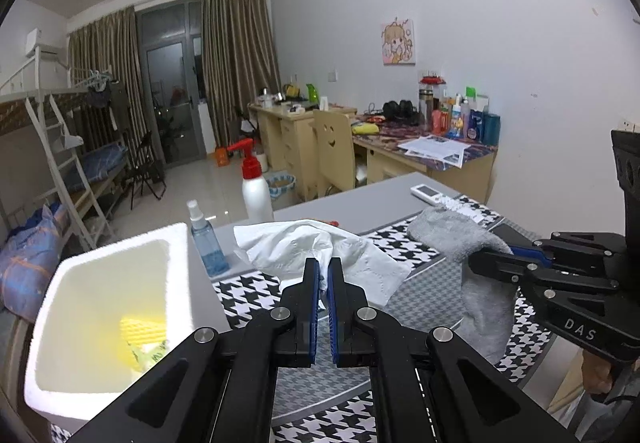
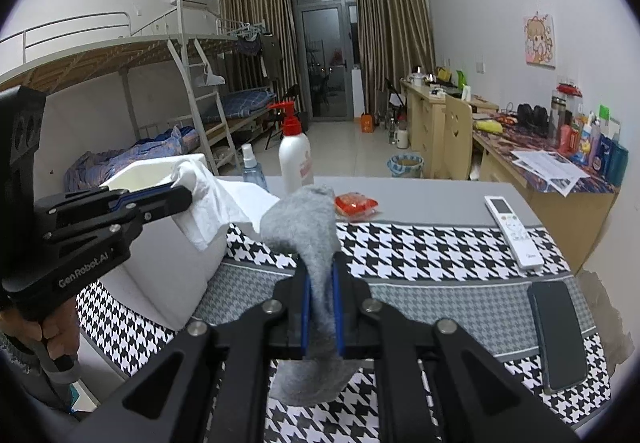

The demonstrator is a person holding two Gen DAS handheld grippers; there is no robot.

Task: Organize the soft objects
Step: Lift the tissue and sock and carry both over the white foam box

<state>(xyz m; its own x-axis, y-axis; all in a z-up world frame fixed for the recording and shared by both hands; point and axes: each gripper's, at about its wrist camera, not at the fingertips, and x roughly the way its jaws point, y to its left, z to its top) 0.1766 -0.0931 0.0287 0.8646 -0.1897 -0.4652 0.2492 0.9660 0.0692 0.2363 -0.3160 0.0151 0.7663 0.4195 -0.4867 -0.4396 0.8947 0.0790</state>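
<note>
At nine o'clock on the counter [image 1: 360,199] stands a white foam box [image 1: 100,307], thick-walled and squarish, with something yellow lying inside. Just right of it the left gripper [image 1: 323,271] has its blue-padded fingers [image 1: 314,283] pressed together on a white tissue [image 1: 320,255], thin, crumpled and faintly embossed, lifted above the houndstooth cloth [image 2: 420,247]. Toward three o'clock the right gripper [image 2: 320,283] pinches a grey sock [image 2: 308,227], fuzzy and limp, its foot arching up at twelve o'clock and its other end drooping below the fingers.
</note>
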